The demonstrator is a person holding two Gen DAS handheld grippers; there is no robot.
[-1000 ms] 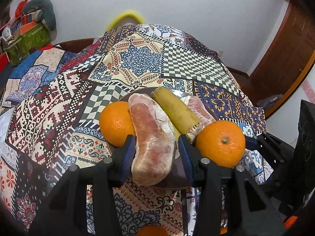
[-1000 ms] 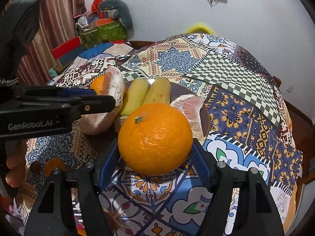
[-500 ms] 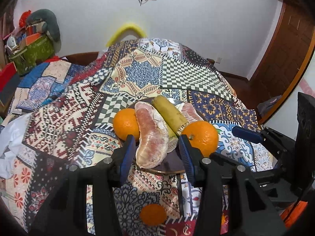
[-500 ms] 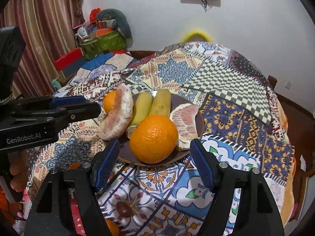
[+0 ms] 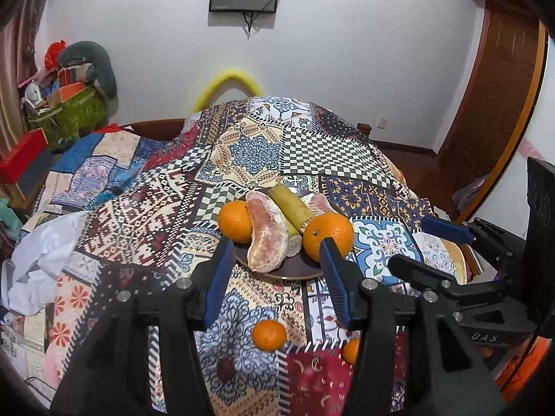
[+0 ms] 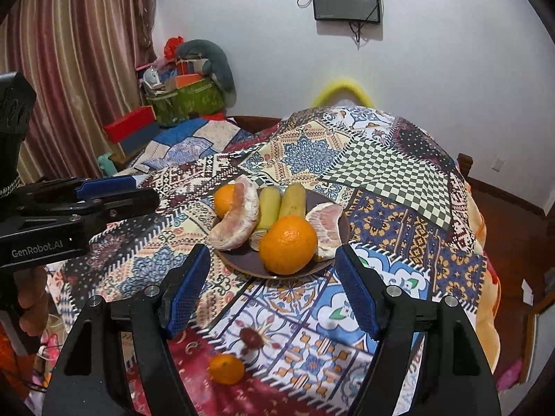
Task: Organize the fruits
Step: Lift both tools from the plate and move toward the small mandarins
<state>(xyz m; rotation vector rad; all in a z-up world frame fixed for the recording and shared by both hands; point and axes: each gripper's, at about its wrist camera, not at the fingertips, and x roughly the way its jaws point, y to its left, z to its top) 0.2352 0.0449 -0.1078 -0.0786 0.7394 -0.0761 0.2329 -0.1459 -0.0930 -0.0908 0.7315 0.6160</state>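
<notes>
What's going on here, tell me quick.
A person with a gripper in each hand is sorting fruit. The plate holds two oranges, two bananas and two peeled pomelo pieces. The left gripper, its jaws just opening, and the right gripper are both empty. A small orange lies on the tablecloth.

Ahead of me the loaded plate blocks the middle tabletop; far patchwork lies open, while a small orange and a dark fruit obstruct the near edge.
</notes>
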